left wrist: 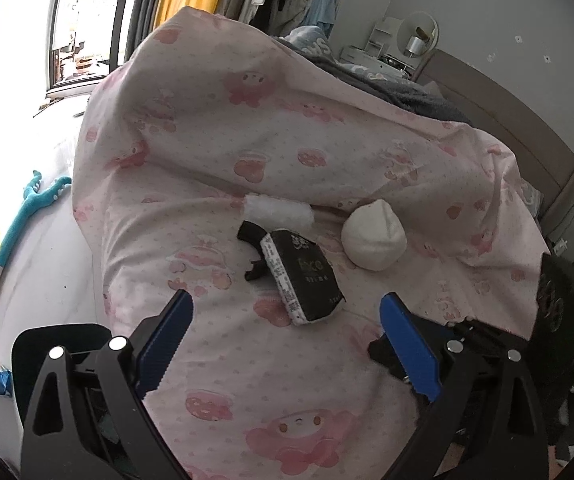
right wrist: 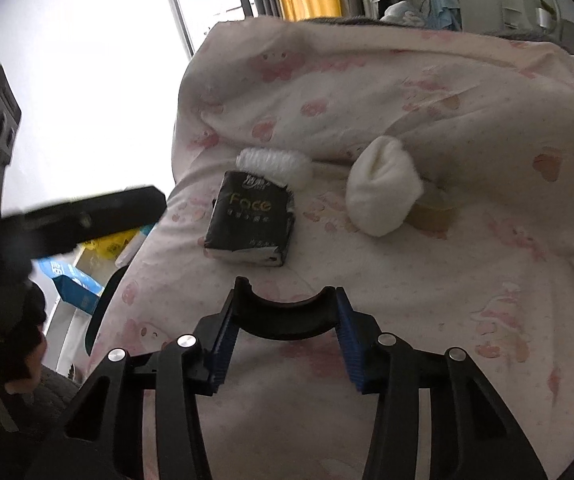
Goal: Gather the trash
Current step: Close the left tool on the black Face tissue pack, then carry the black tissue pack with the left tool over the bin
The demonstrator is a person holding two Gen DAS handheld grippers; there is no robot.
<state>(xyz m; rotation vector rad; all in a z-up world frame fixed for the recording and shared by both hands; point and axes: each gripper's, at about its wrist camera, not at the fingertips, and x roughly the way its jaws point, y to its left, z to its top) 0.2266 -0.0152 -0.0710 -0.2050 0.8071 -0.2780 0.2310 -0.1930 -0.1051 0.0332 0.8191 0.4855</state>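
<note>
Pink cartoon quilt (left wrist: 287, 152) and its litter
Beside the black, gold-lettered tissue pack (right wrist: 249, 220): a white roll (right wrist: 275, 162) and a white wad (right wrist: 383, 190).

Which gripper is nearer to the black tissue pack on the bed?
Left. The left gripper has its open fingers straddling the near end of the black tissue pack; the right gripper, clamped on a black curved piece, sits a little short of it.

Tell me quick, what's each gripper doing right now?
Left gripper: jaws open, holding nothing, above the pink quilt.
Right gripper: jaws closed on a curved black piece.
</note>
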